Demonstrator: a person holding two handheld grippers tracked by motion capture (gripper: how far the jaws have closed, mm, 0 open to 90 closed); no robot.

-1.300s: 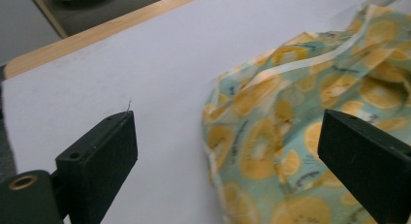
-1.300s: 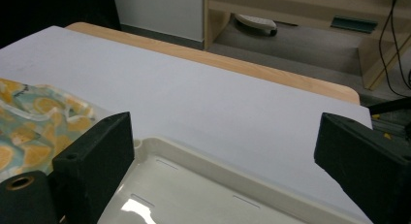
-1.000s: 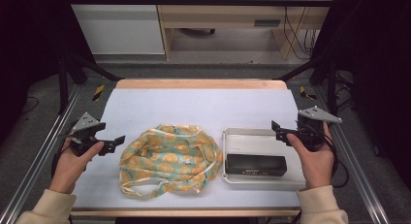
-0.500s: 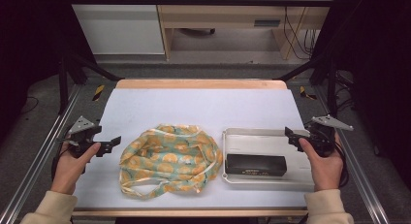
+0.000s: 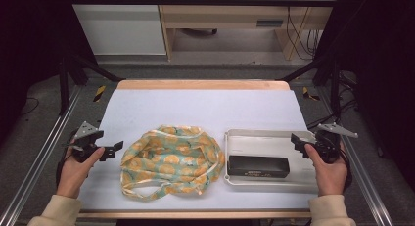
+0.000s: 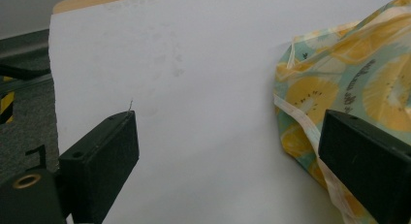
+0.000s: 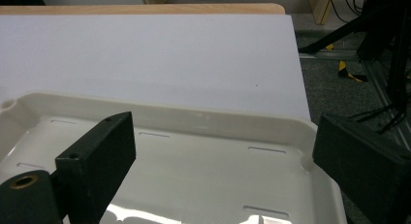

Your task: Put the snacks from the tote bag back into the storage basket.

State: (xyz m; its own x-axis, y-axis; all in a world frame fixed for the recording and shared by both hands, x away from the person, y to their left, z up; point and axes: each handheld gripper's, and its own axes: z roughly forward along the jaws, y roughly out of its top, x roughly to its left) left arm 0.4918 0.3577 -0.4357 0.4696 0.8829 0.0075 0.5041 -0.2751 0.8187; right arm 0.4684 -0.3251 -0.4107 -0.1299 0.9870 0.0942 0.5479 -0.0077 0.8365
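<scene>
A crumpled cloth bag (image 5: 169, 159) with an orange-slice print on teal lies in the middle of the white table; its edge (image 6: 349, 83) shows at the right of the left gripper view. A white tray (image 5: 264, 141) sits to its right, holding a black rectangular box (image 5: 258, 166). My left gripper (image 5: 113, 148) is open just left of the bag, empty. At the tray's right end, my right gripper (image 5: 297, 142) is open and empty, its jaws over the tray rim (image 7: 203, 118).
The white mat (image 5: 205, 106) stretches bare behind the bag and tray to a wooden far edge (image 5: 203, 84). Metal rails (image 5: 34, 162) run along both sides of the table. Cabinets and cables stand beyond the far end.
Both hands have drawn back and outward: the left gripper slid slightly toward the near left, the right gripper moved right and nearer, off the tray's middle to its right end.
</scene>
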